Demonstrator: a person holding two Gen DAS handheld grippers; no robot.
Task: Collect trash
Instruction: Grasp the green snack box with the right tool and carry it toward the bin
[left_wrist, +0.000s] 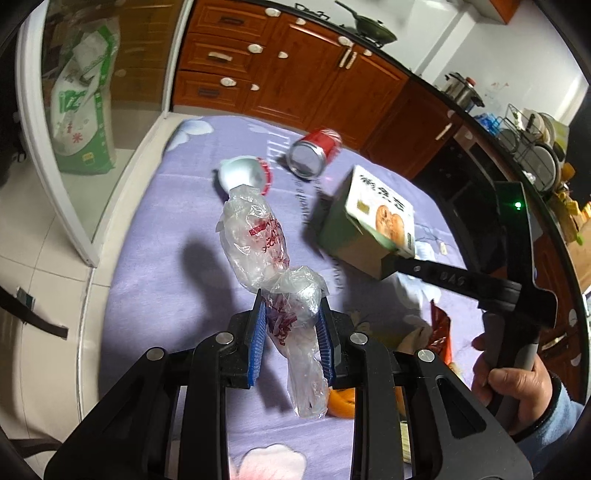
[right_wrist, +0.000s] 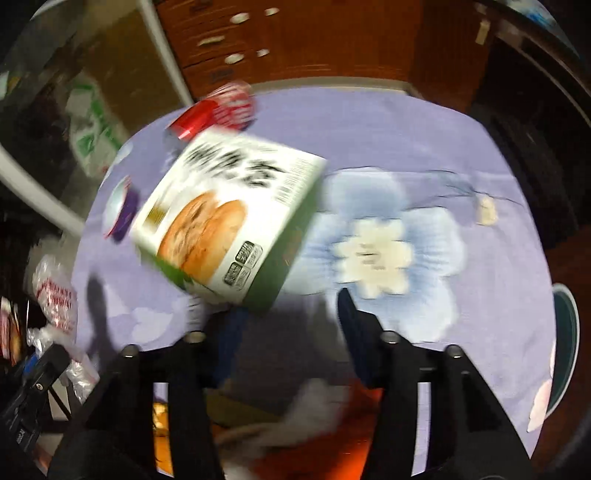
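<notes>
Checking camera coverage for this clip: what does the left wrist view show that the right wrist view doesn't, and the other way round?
Only left wrist: how the left gripper clamps the crumpled plastic bag, a hand on a grey handle, a pan on the stove. Only right wrist: the cloth's big blue flower print. Both: the bag, biscuit box, red can, purple cloth.

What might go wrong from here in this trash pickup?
1. The biscuit box sits tilted against the right tool, with one finger clear of it; it may tumble toward the red can.
2. The left tool pinches only a fold of the plastic bag, which could slip out.
</notes>
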